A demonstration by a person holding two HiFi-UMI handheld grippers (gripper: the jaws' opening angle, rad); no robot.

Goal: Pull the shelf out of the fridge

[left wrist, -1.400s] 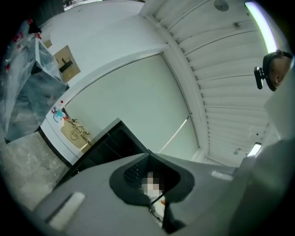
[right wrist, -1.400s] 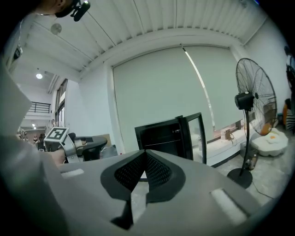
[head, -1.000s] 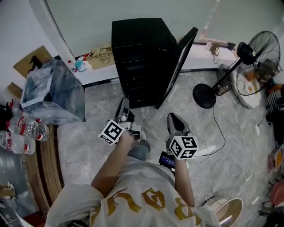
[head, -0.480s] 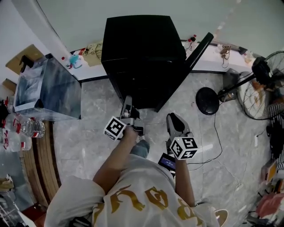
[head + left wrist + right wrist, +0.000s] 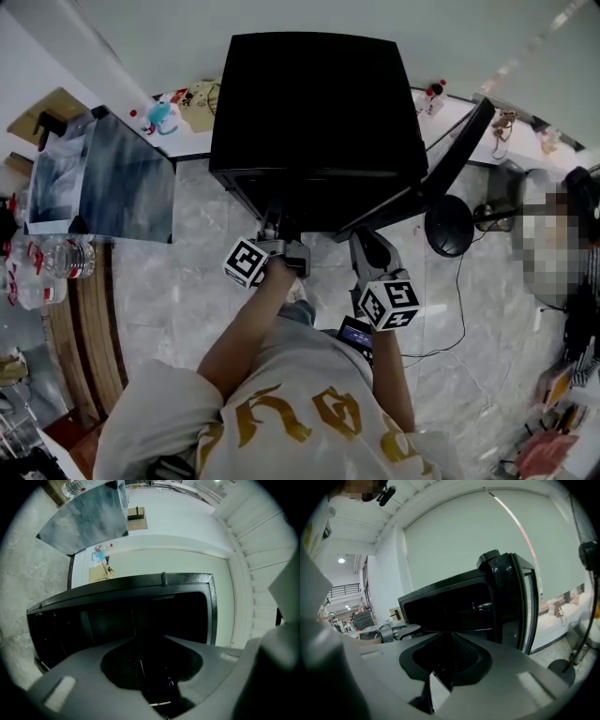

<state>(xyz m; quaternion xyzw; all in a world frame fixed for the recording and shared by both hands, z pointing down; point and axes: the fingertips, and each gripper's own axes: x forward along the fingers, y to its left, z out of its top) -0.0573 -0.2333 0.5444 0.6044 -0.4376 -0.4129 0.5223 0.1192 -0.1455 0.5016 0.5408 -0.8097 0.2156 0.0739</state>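
The black fridge (image 5: 314, 103) stands against the wall with its door (image 5: 441, 173) swung open to the right. Its inside is dark in the left gripper view, so I cannot make out a shelf there. In the right gripper view a thin pale shelf edge (image 5: 459, 630) crosses the interior. My left gripper (image 5: 272, 230) is at the fridge's front opening, and its jaws are opening with nothing between them (image 5: 149, 637). My right gripper (image 5: 364, 246) hangs just below the door's lower edge, jaws together and empty (image 5: 445, 633).
A clear plastic bin (image 5: 103, 183) stands to the left of the fridge, with water bottles (image 5: 42, 272) beside a wooden strip (image 5: 89, 319). A fan's round base (image 5: 450, 225) and its cable (image 5: 459, 309) lie right of the door. Small items sit on the white ledge (image 5: 183, 98).
Both grippers have come forward to the fridge. The left one has gone from the floor in front of it up to the opening. The door now reaches over the right gripper.
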